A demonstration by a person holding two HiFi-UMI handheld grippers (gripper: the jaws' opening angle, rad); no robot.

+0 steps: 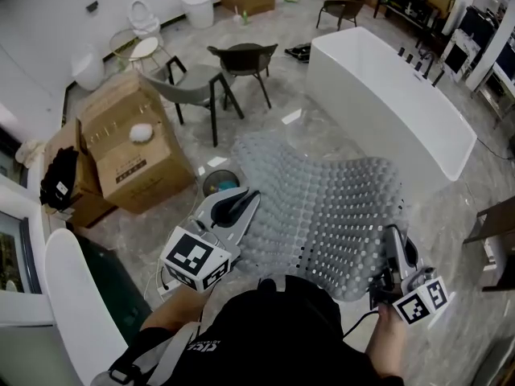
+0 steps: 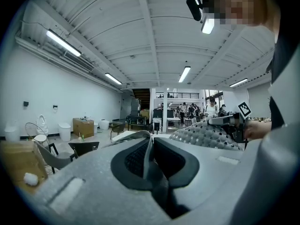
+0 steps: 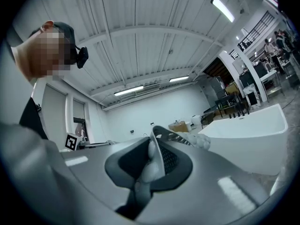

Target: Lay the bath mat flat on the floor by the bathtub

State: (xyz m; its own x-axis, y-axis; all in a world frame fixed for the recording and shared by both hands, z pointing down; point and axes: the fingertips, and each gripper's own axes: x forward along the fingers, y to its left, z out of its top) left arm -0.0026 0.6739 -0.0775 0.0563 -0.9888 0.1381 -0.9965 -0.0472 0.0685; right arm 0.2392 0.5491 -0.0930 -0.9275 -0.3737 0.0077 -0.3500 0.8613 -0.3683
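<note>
A translucent grey bath mat (image 1: 326,207), covered in small bumps and holes, hangs spread out above the floor in the head view. My left gripper (image 1: 241,207) is shut on the mat's near left edge; in the left gripper view the mat's edge (image 2: 146,144) stands pinched between the jaws. My right gripper (image 1: 394,244) is shut on the mat's near right corner, and the right gripper view shows the bath mat (image 3: 157,156) clamped between its pads. The white bathtub (image 1: 386,103) stands just beyond the mat, to the right.
Open cardboard boxes (image 1: 133,147) stand at the left, a small round bin (image 1: 219,182) sits under the mat's left edge, and two dark chairs (image 1: 241,67) stand behind. A dark shelf (image 1: 492,232) is at the right edge. Grey marble floor (image 1: 273,123) lies between mat and tub.
</note>
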